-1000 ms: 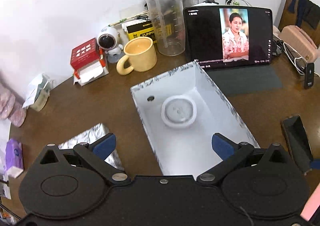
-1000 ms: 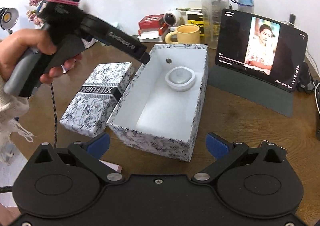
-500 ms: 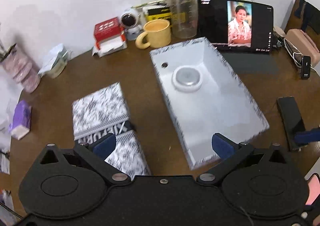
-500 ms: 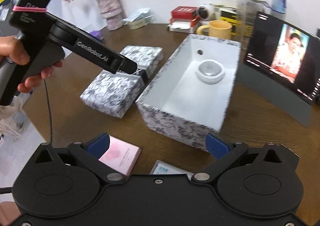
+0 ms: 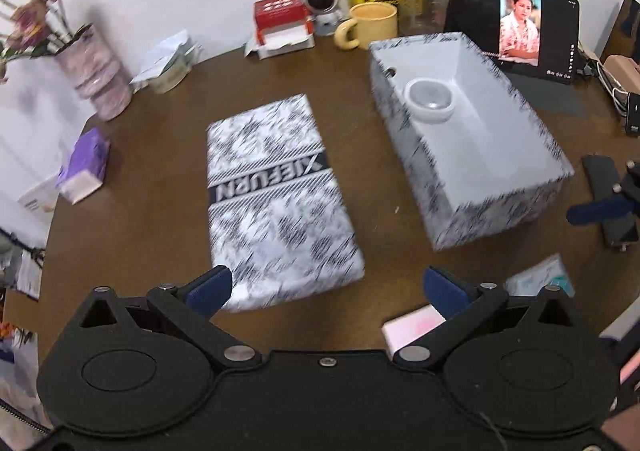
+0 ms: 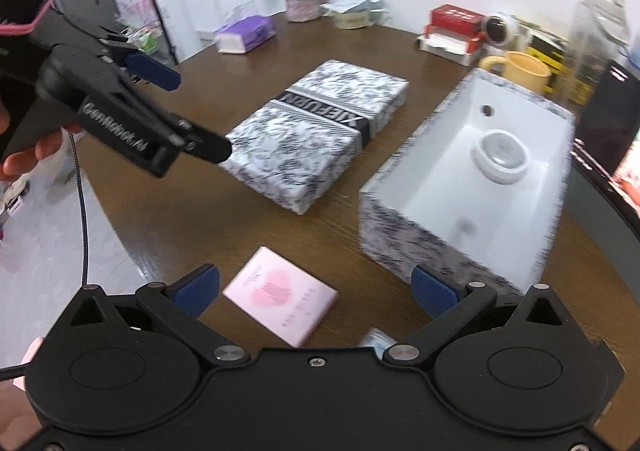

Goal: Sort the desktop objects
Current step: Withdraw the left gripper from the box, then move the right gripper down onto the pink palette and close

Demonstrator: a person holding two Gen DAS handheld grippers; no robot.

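Both my grippers, left (image 5: 326, 287) and right (image 6: 316, 285), hang spread wide and empty above one round wooden table (image 5: 160, 187). One open, white-lined patterned cardboard box (image 5: 480, 139) holds one round white dish (image 5: 430, 101); its one flat lid (image 5: 276, 195) lies alongside. One pink square card (image 6: 280, 305) rests at the near edge.

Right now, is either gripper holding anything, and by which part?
Nothing is held. The left gripper and right gripper both have open jaws with nothing between them, above the table.
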